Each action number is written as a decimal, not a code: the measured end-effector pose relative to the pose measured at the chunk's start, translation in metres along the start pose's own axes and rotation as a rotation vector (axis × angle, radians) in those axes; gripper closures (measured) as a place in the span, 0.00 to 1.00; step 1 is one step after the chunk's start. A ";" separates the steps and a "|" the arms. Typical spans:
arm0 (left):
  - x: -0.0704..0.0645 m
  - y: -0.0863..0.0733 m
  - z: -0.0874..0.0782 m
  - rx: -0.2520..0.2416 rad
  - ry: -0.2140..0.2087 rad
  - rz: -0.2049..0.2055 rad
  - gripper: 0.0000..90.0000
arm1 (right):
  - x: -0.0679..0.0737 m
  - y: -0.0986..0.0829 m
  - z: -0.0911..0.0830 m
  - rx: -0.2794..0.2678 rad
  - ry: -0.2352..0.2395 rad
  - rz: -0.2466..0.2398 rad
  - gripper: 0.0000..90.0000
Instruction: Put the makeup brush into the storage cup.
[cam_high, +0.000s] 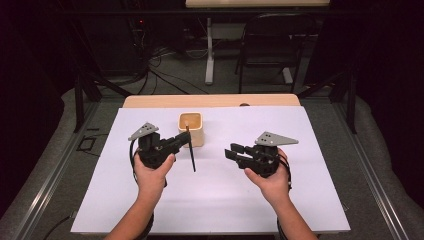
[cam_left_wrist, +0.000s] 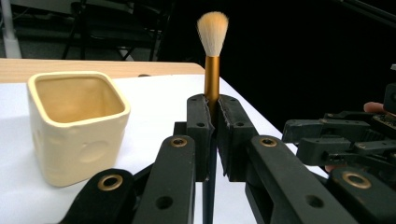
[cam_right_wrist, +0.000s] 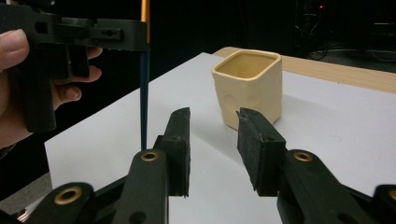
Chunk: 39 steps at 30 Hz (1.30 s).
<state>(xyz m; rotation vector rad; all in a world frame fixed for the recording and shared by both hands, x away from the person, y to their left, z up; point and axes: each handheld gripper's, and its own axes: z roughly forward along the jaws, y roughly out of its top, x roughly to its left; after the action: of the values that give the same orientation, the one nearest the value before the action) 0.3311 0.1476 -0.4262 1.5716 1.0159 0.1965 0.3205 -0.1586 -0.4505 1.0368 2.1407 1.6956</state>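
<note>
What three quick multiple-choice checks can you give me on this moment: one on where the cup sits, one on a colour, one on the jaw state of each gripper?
1. Where is the cream square cup relative to the left gripper?
A. Just beyond it, on the white sheet
B. Between the two grippers' jaws
C. On the floor by the chair

2. What colour is the ferrule of the brush?
A. Silver
B. Gold
C. Red

3. How do the grippers stand?
A. Both open
B. Left open, right shut on the brush
C. Left shut on the brush, right gripper open

Answers:
1 A: the high view shows the cup on the white sheet right behind the left gripper.
2 B: the left gripper view shows a gold sleeve under pale bristles.
3 C: the left jaws clamp the brush upright; the right jaws stand apart with nothing between them.
</note>
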 end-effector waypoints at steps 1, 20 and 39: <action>0.000 0.000 0.000 0.000 0.000 0.000 0.93 | 0.000 0.000 0.000 0.000 0.000 0.000 0.73; -0.019 -0.006 0.020 -0.002 -0.072 -0.003 0.93 | 0.011 -0.008 0.011 0.028 0.081 0.068 0.82; -0.028 -0.009 0.025 -0.013 -0.100 -0.004 0.93 | 0.016 -0.016 0.024 0.123 0.119 0.088 0.82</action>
<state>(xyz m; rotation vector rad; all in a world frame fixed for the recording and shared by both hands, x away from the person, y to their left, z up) 0.3256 0.1095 -0.4297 1.5519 0.9379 0.1207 0.3160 -0.1313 -0.4691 1.1035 2.3325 1.7237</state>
